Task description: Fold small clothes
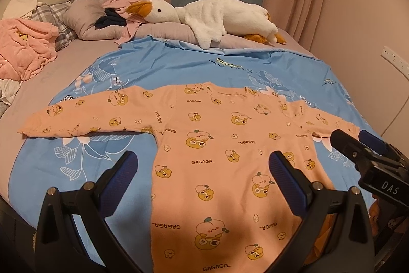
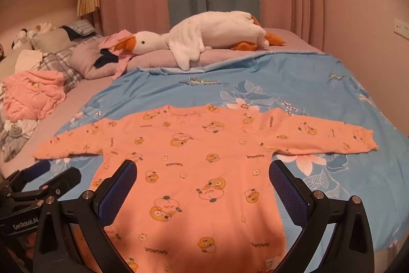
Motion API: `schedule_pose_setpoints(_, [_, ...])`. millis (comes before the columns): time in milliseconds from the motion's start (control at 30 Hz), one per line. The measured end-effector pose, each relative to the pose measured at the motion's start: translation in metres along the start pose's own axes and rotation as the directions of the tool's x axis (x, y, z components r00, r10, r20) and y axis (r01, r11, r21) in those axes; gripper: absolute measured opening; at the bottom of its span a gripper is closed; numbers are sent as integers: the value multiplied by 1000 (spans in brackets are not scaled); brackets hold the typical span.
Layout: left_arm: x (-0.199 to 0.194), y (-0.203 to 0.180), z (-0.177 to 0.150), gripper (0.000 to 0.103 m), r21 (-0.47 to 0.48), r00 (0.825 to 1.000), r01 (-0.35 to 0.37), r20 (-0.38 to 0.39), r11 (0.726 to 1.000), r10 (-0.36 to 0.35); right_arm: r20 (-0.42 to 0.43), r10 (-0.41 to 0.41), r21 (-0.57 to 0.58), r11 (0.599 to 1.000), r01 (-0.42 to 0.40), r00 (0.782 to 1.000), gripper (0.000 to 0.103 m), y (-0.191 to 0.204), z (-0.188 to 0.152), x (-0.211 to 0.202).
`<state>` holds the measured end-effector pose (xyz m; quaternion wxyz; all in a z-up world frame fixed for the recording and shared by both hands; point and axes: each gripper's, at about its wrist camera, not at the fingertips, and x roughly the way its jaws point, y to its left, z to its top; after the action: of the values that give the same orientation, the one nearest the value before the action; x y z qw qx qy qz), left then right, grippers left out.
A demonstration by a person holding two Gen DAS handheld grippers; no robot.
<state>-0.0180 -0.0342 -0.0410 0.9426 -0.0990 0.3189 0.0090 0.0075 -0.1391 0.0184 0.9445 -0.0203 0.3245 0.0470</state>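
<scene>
A peach long-sleeved top [image 2: 194, 165] printed with cartoon fruit lies flat on a blue floral sheet [image 2: 319, 94], both sleeves spread wide toward 9 and 3 o'clock. The right gripper [image 2: 202, 175] hangs above its lower half with its fingers [image 2: 116, 192] wide apart and nothing between them. At 8 o'clock the left gripper [image 2: 48, 178] shows beside the left sleeve; its jaws cannot be made out. Toward 12 o'clock a white plush goose [image 2: 204, 37] rests on a mauve pillow [image 2: 153, 60]. At 9 o'clock a crumpled pink garment [image 2: 33, 94] sits on the bed [image 2: 76, 99].
</scene>
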Motion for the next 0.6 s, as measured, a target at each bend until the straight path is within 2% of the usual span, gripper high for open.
schedule_pose_setpoints(600, [2, -3, -3, 103, 12, 1000, 12, -12, 1000, -12, 10, -27, -2, 1000, 27, 1000, 102, -7, 5, -8])
